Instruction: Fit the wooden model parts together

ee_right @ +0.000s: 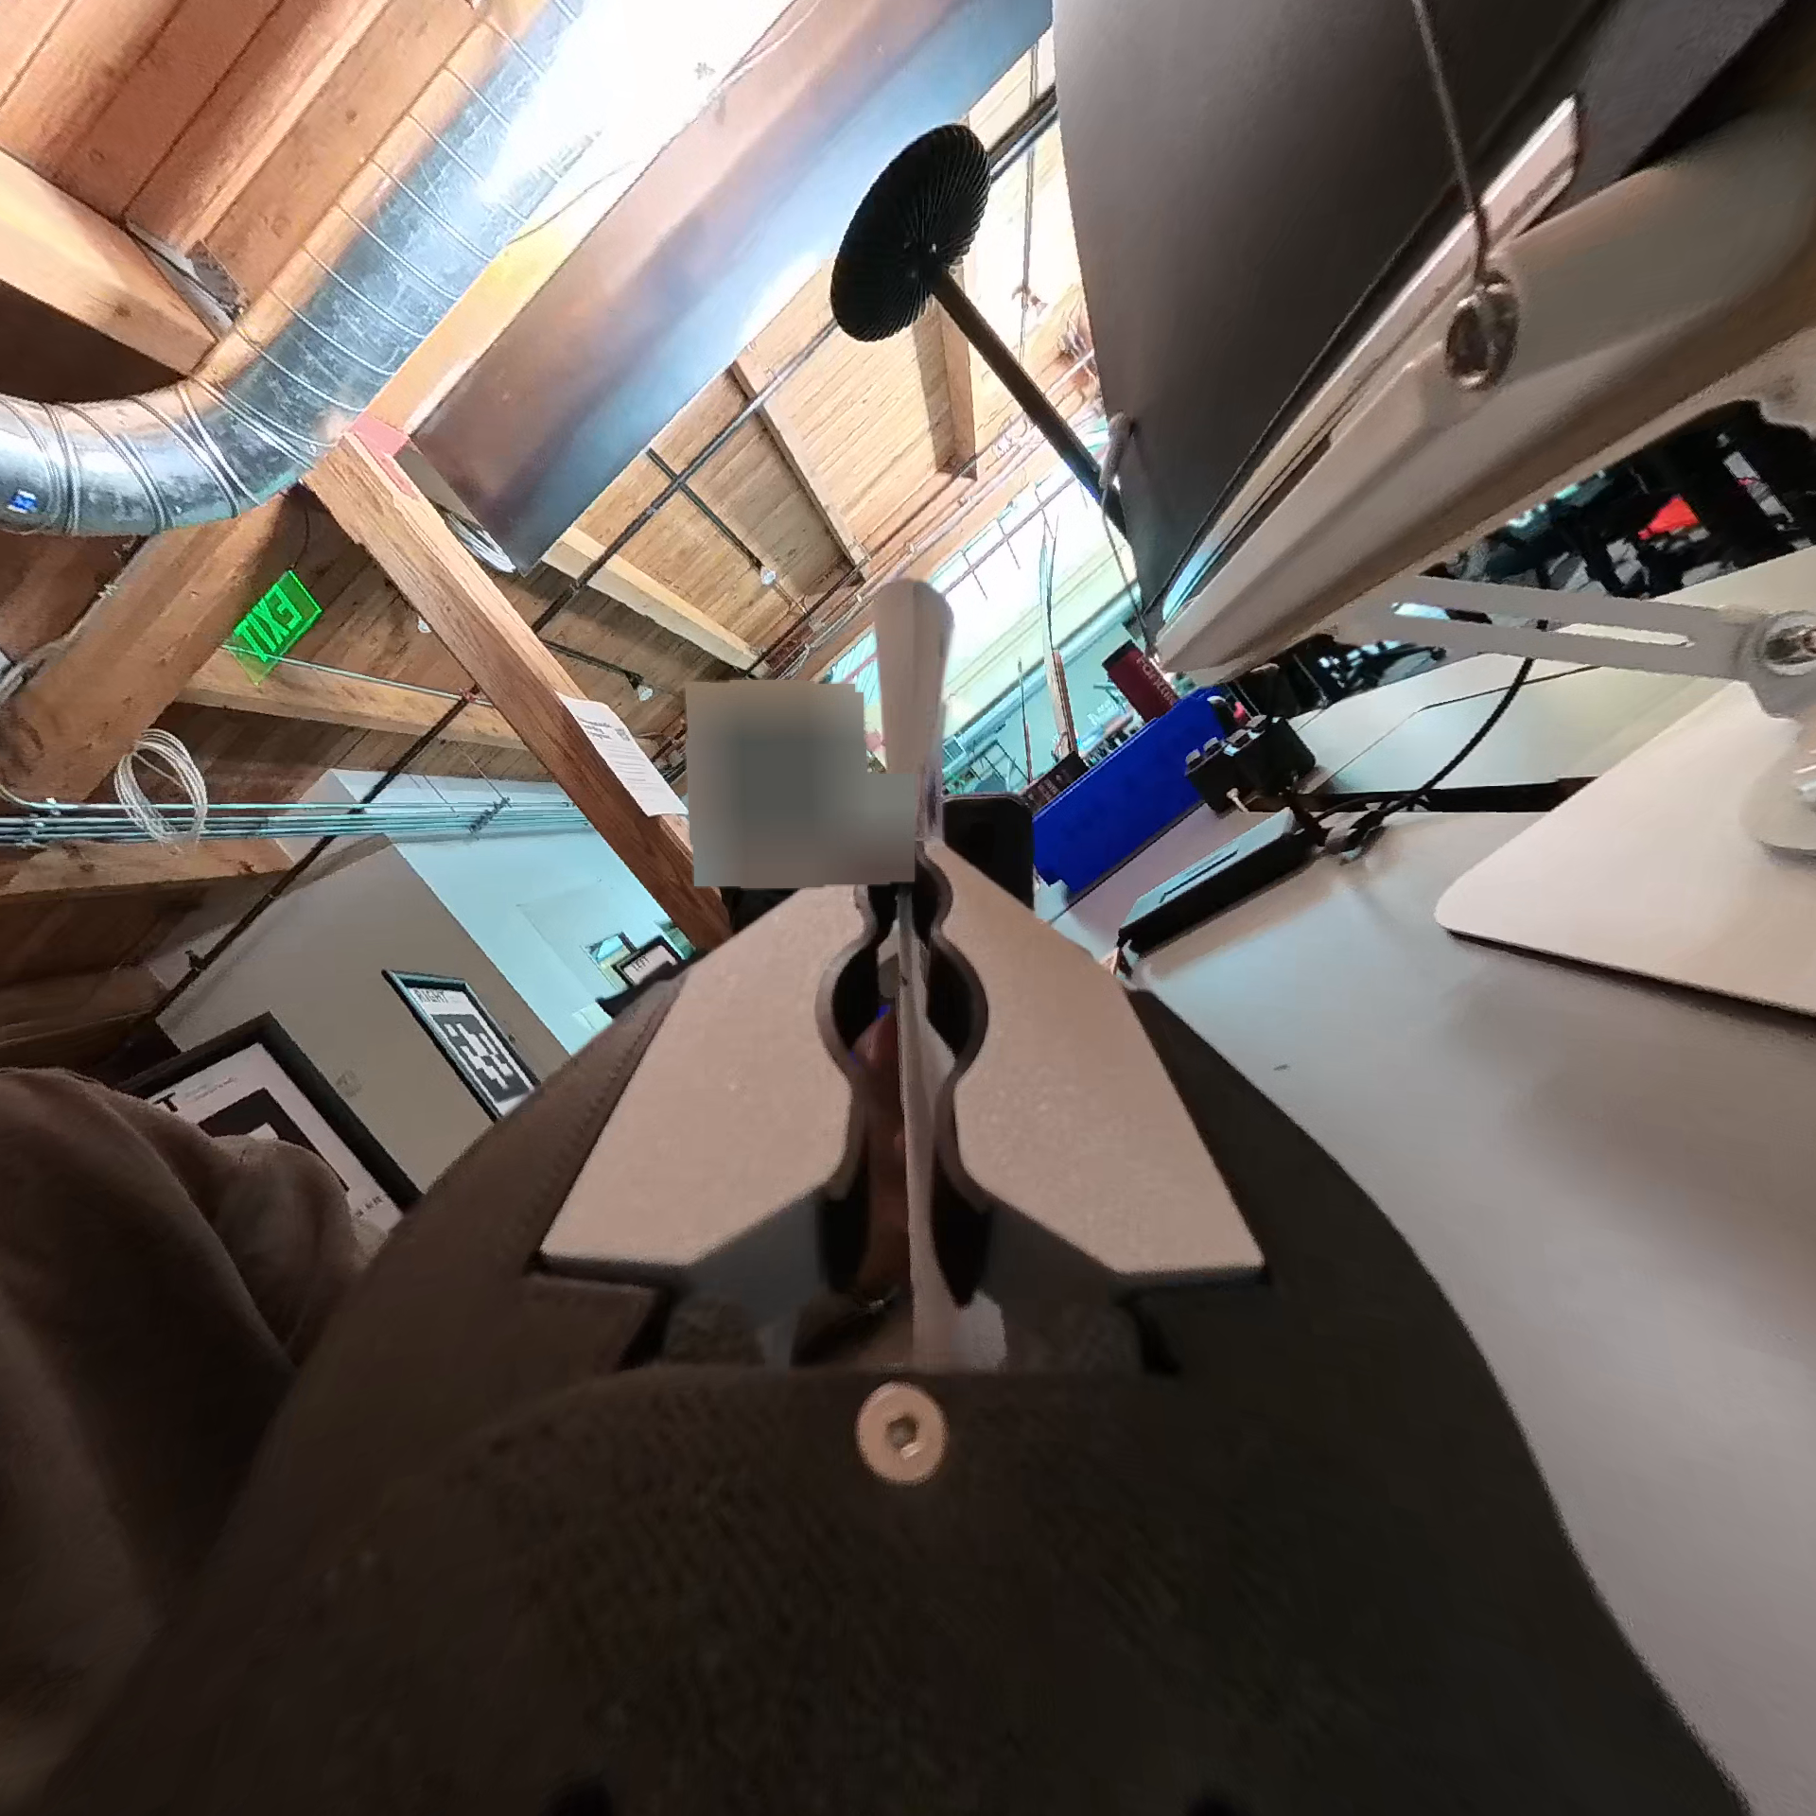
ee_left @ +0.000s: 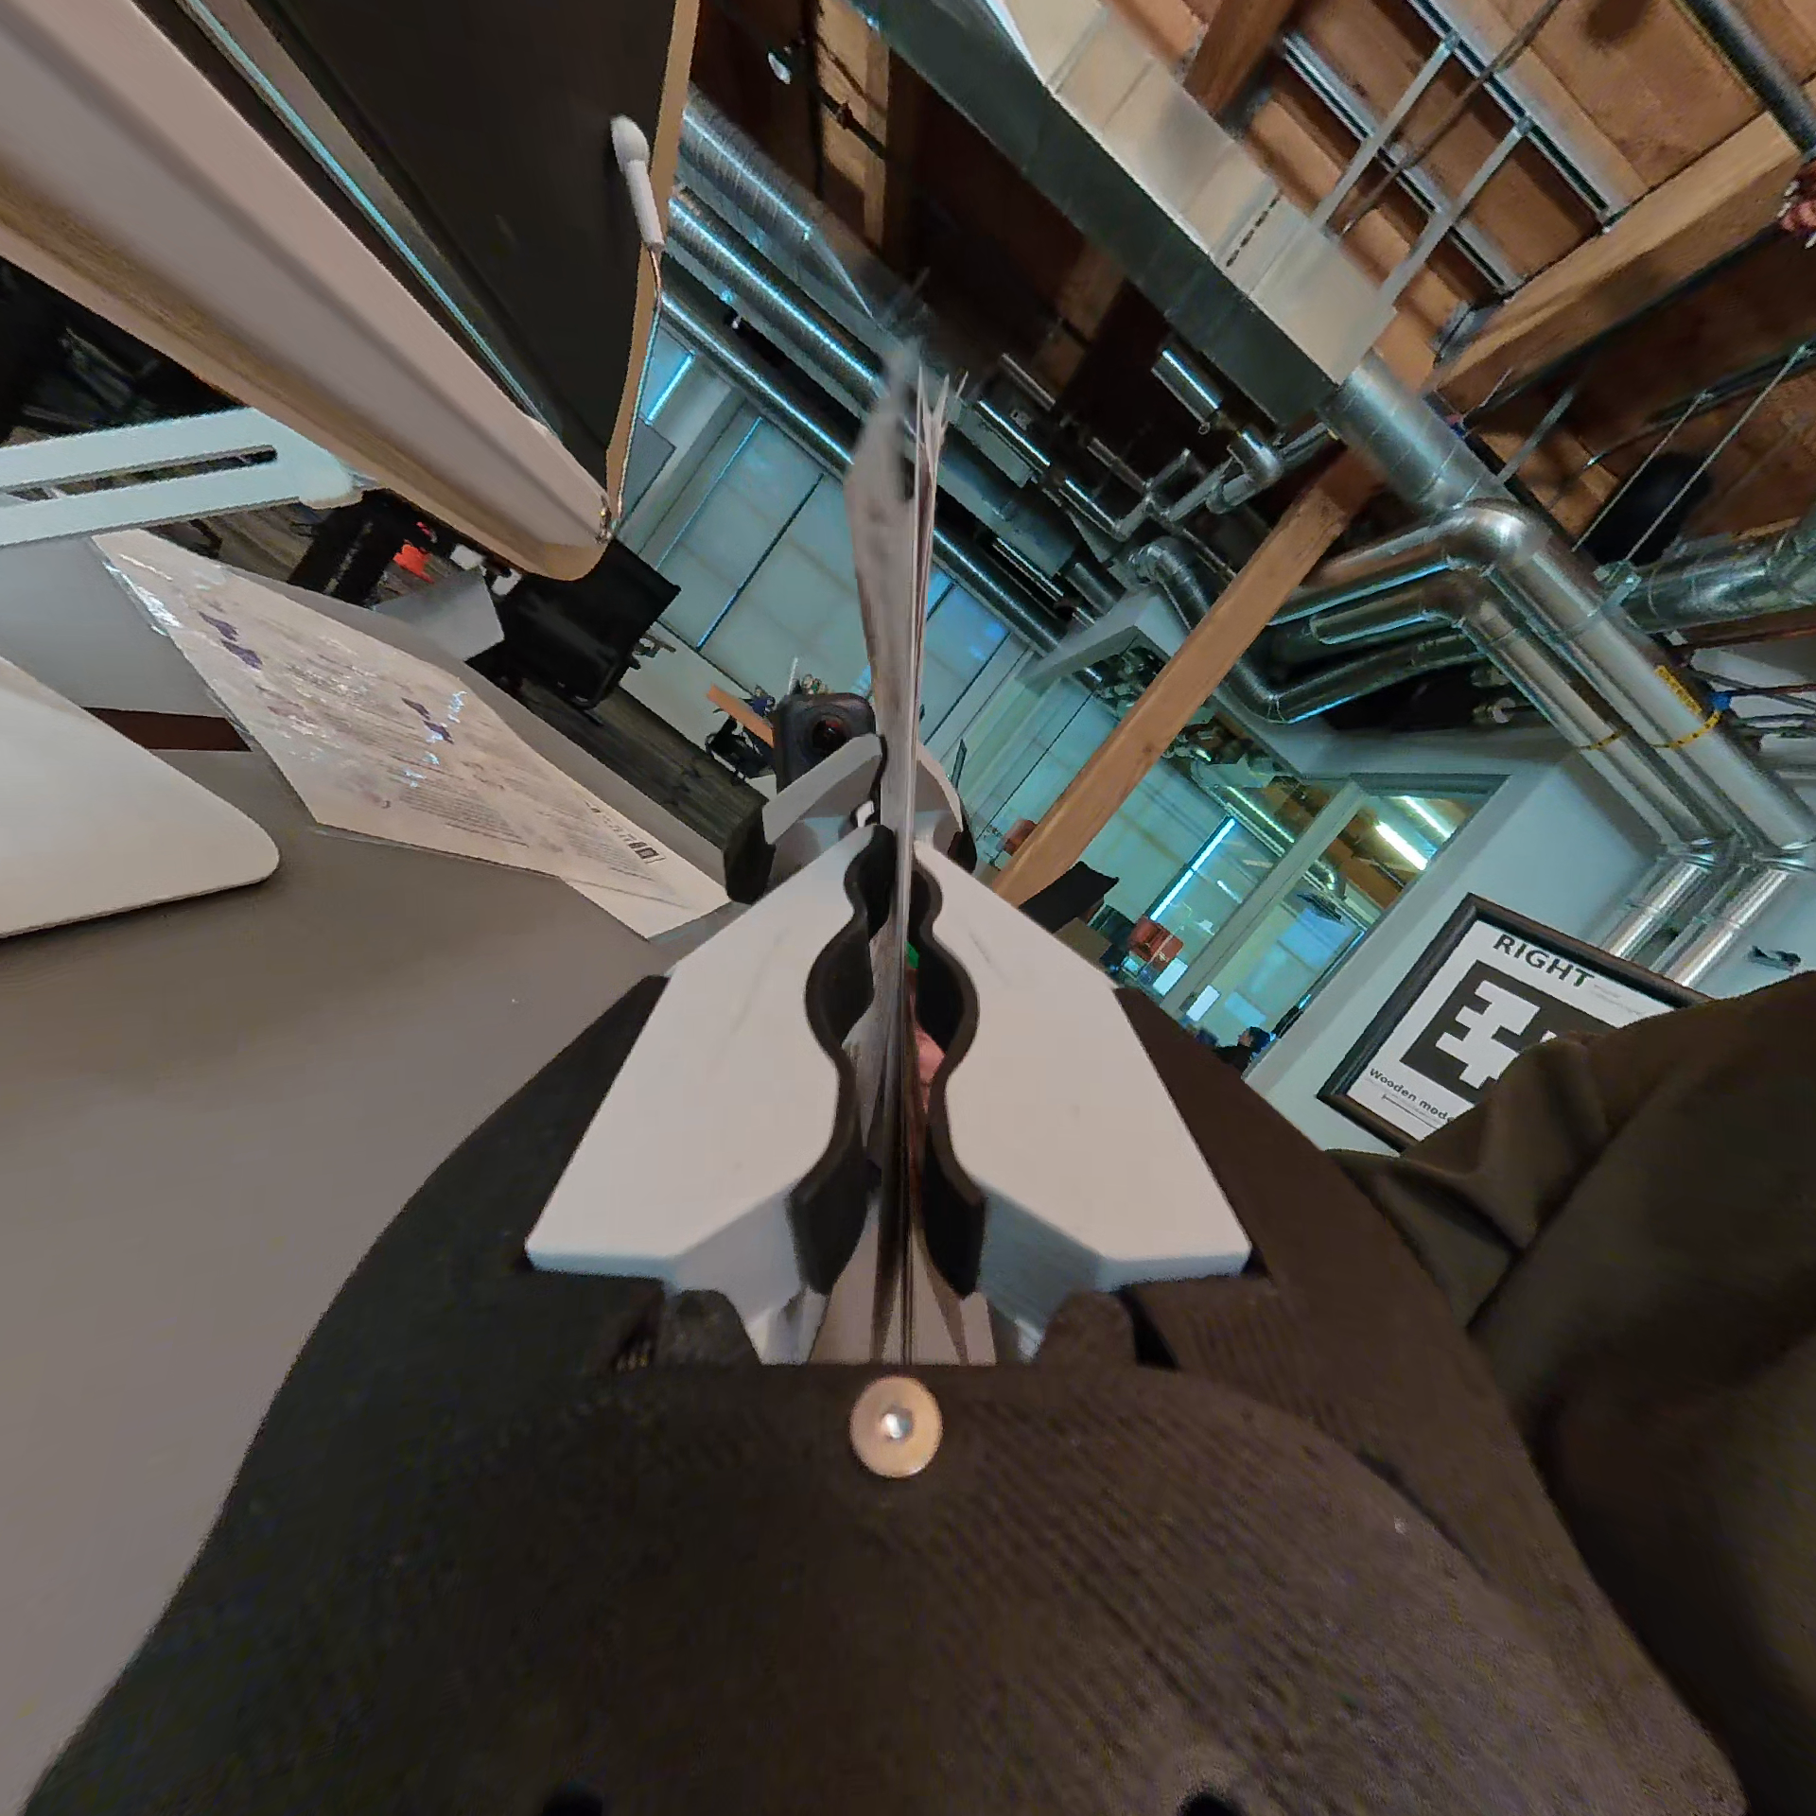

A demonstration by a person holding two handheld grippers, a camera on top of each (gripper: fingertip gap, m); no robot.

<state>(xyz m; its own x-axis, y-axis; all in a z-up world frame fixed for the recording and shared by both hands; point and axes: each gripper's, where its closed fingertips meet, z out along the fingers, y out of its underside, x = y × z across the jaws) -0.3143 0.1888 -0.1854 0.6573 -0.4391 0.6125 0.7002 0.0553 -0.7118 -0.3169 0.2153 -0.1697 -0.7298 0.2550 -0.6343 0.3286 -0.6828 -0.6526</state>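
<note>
My left gripper (ee_left: 899, 857) is shut on a thin stack of white printed paper sheets (ee_left: 896, 550), seen edge-on and standing up past the fingertips. My right gripper (ee_right: 909, 884) is shut on the same kind of thin white sheet (ee_right: 916, 688), also edge-on. The right gripper also shows in the left wrist view (ee_left: 835, 786), close behind the sheets and facing me. A dark block (ee_right: 988, 845) behind the sheet in the right wrist view looks like the left gripper. No wooden model part shows in either view. Both grippers are tilted up, above the grey table (ee_left: 295, 1081).
A laminated printed sheet (ee_left: 393, 727) lies on the table. A monitor (ee_left: 413, 246) hangs over its white stand base (ee_left: 98, 816), which also shows in the right wrist view (ee_right: 1621, 884). A blue bin (ee_right: 1110, 816), a flat black box (ee_right: 1209, 884) and framed marker signs (ee_left: 1503, 1022) stand farther off. A sleeve (ee_left: 1621, 1277) is at the side. My left and right fingertips are right by each other.
</note>
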